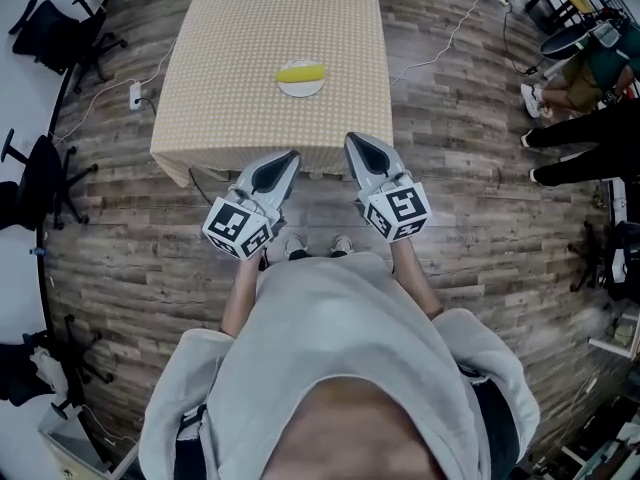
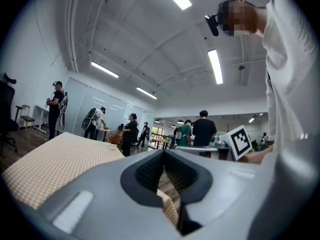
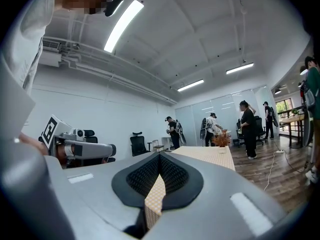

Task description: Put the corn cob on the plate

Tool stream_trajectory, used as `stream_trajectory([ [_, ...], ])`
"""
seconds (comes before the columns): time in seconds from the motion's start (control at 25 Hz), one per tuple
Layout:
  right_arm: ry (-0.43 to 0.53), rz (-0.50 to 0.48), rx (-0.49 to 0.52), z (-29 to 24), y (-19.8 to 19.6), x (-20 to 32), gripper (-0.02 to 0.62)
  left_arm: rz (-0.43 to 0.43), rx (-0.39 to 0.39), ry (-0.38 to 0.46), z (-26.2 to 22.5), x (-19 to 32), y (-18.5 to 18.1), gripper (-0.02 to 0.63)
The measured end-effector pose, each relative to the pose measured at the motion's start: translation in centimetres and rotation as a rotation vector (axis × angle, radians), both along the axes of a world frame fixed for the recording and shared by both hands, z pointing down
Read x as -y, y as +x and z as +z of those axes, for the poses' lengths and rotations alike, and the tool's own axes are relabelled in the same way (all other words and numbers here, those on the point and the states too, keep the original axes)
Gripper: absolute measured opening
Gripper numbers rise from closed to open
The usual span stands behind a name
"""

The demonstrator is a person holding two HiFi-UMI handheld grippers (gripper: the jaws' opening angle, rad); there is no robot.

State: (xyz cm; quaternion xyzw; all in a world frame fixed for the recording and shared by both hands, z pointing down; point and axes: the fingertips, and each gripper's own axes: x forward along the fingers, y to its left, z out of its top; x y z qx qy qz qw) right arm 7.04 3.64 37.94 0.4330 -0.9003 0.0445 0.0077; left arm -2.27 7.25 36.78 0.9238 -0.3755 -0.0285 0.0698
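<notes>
**Status of task.** The corn [image 1: 300, 71] lies on the plate [image 1: 300, 88]. It rests across the plate's upper half, with white rim showing below it. The plate stands on the table [image 1: 250, 28], in from the near edge and a little right of the midline between the left and right edges. Judged from this layout, the placing step is complete: the corn is on its target and nothing touches it.

**Left gripper** [image 1: 289, 156]. It is held level and points toward the table's near edge. In the left gripper view its tips [image 2: 163, 152] meet. Only the table cloth and floor show through the hollow behind them, so it is closed and holds nothing.

**Right gripper** [image 1: 351, 140]. It is held level beside the left one, also at the near edge. In the right gripper view the jaws [image 3: 159, 156] are fully together, with only cloth showing through the hollow. It is closed and empty.

**Clearance.** Both grippers are well apart from the plate, which stands farther in on the table.

**Work left.** No handling step appears outstanding. The corn looks settled, though its round shape could let it roll if the table is bumped. At most, the grippers need to be drawn back from the near edge.
</notes>
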Motion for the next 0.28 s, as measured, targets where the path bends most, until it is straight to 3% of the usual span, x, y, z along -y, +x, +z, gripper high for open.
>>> stream_trajectory([
  [0.28,0.011,-0.008,-0.005,-0.15,0.17,0.37,-0.003,0.004,0.0,0.003,-0.02,0.49,0.67,0.009],
])
